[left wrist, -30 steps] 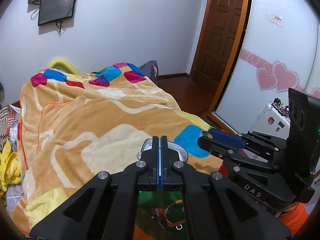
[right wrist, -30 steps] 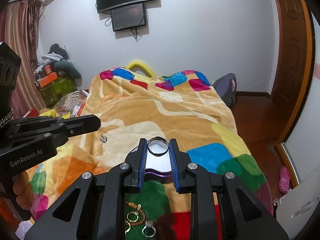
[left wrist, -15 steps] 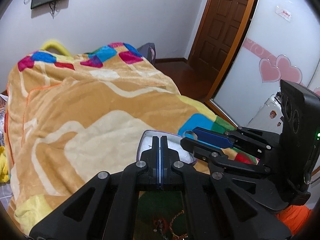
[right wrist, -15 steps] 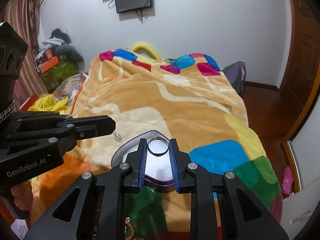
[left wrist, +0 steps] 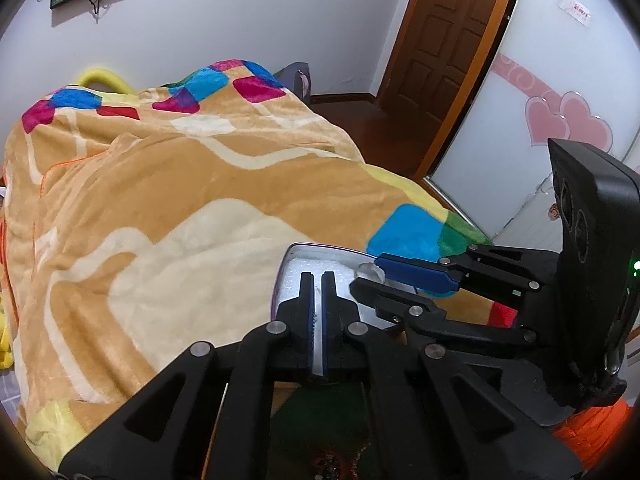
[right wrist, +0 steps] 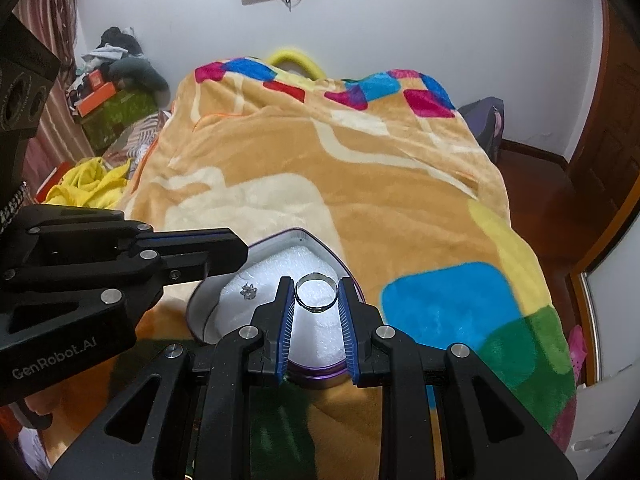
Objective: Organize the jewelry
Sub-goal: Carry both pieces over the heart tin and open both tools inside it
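Observation:
A heart-shaped tin (right wrist: 208, 326) with white foam lining lies on the blanket; it also shows in the left wrist view (left wrist: 280, 280). My right gripper (right wrist: 316, 294) is shut on a silver ring (right wrist: 315, 292) and holds it over the tin. My left gripper (left wrist: 318, 286) stands slightly open over the tin's left part; in the right wrist view (right wrist: 240, 250) it reaches in from the left. A small silver pendant (right wrist: 248, 290) on a thin chain lies on the foam just below the left fingertips.
The bed is covered by an orange blanket (right wrist: 320, 168) with coloured squares. Clothes and boxes (right wrist: 108, 96) pile up left of the bed. A wooden door (left wrist: 448, 32) and a wardrobe with pink hearts (left wrist: 568, 120) stand to the right.
Both grippers have moved forward over the tin. The left jaws have parted a little and the pendant, earlier dangling from them, now lies on the foam. The right still holds the ring.

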A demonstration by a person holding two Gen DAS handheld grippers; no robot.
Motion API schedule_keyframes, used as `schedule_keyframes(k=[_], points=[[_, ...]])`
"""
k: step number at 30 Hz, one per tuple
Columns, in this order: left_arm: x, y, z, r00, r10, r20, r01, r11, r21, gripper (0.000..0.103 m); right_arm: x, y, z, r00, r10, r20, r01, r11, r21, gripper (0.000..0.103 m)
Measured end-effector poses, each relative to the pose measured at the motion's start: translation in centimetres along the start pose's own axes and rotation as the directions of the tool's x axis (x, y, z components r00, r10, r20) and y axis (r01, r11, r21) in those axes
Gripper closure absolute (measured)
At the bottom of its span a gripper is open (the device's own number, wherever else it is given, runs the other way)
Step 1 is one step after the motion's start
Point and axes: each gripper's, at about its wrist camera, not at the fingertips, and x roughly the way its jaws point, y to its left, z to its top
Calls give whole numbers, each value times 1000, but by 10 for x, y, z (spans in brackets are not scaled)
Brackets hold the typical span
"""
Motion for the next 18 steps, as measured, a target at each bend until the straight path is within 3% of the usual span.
schedule_keyframes(k=[7, 18], points=[[-6, -3, -3, 1000, 16, -1, -16, 1000, 23, 101, 3, -2, -1, 1000, -1, -31, 1, 1000, 7, 83], [-41, -4, -6, 998, 41, 44, -42, 999, 14, 78, -13, 2, 3, 1000, -10, -19, 11, 1000, 11, 80]])
